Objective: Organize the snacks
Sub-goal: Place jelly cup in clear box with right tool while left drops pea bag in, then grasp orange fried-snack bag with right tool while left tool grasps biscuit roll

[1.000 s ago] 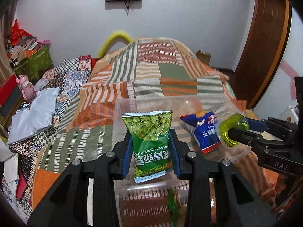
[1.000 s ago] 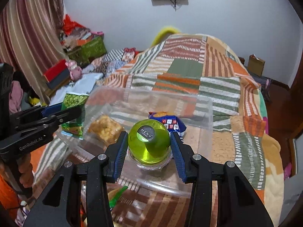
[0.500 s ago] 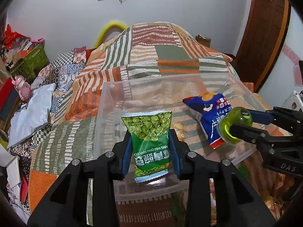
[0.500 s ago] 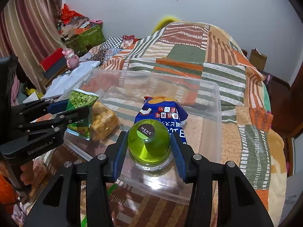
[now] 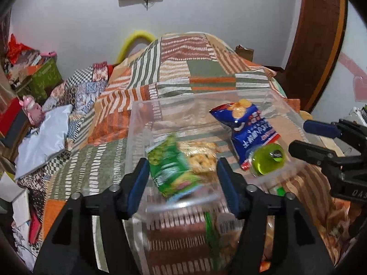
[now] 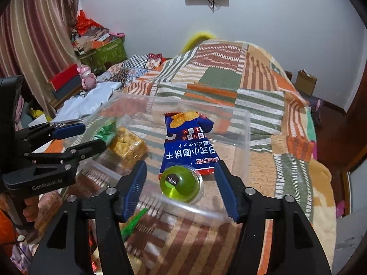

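Note:
A clear plastic bin point(image 5: 137, 123) point(image 6: 246, 137) sits on the striped bedspread. Inside lie a blue cracker bag point(image 5: 250, 128) point(image 6: 190, 144), a bag of yellow puffs point(image 5: 201, 155) point(image 6: 128, 149), a green pea packet point(image 5: 172, 171) point(image 6: 104, 133), blurred and tilted as it drops, and a green jelly cup point(image 5: 267, 158) point(image 6: 181, 183) at the near wall. My left gripper point(image 5: 181, 183) point(image 6: 78, 137) is open, the pea packet loose between its fingers. My right gripper point(image 6: 183, 188) point(image 5: 307, 137) is open over the jelly cup, not touching it.
More snack packets point(image 5: 220, 236) lie on the bed below the bin's near wall. A white pillow point(image 5: 43, 139), a pink toy point(image 6: 86, 78) and cluttered boxes point(image 6: 103, 50) are at the left. A wooden door point(image 5: 318, 41) stands at the right.
Both grippers have opened. The green pea packet has fallen from the left gripper into the bin and the green jelly cup has dropped from the right gripper into the bin.

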`<state>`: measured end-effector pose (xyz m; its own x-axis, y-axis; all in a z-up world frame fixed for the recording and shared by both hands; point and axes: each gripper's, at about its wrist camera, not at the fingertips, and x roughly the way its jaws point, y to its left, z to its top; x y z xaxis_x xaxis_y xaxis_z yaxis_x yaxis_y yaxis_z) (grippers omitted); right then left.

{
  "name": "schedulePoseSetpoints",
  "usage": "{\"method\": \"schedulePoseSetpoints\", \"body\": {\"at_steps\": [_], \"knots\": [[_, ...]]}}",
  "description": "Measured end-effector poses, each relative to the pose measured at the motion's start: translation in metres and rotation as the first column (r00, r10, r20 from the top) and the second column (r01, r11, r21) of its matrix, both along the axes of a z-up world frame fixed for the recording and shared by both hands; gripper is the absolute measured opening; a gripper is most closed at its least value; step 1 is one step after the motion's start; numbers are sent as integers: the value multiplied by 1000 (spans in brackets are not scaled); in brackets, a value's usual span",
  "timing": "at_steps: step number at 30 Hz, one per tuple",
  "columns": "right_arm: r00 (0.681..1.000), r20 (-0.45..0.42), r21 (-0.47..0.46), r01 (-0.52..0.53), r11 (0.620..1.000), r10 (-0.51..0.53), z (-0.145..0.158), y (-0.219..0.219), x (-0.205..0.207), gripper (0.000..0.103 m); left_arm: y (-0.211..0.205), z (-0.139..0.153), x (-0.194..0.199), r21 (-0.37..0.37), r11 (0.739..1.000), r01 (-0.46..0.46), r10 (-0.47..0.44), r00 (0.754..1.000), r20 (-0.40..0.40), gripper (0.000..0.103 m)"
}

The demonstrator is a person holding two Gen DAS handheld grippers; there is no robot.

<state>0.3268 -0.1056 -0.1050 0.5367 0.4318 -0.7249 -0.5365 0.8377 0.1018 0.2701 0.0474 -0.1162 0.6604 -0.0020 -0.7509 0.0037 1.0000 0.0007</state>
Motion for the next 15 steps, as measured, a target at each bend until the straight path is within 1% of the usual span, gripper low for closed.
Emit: {"method": "schedulePoseSetpoints", "body": {"at_steps": [3,4,5,7,11,15], "knots": [[1000,24,6,5,1000,-5,10,-6,-11,61,-2,12,-17,3,1000,12,-13,1000,20,74],[999,34,9,8,1000,-8,13,-9,-15,63,-2,16,-24,0,1000,14,-14,1000,26,79],[999,46,15,12,1000,-13,18,-13,-20,66,-1,20,-29,-5,1000,14,-14,999,30,82],[997,67,27,26,999,-27,25,-22,-28,67,3,28,-44,-21,1000,9,-8,999,40,88],[993,99,43,51,998,-56,38,-41,-48,67,13,40,-70,-37,999,-8,10,998,60,90],[991,111,47,72,996,-77,41,-54,-65,68,21,46,-94,-35,999,-22,25,997,74,94]]}}
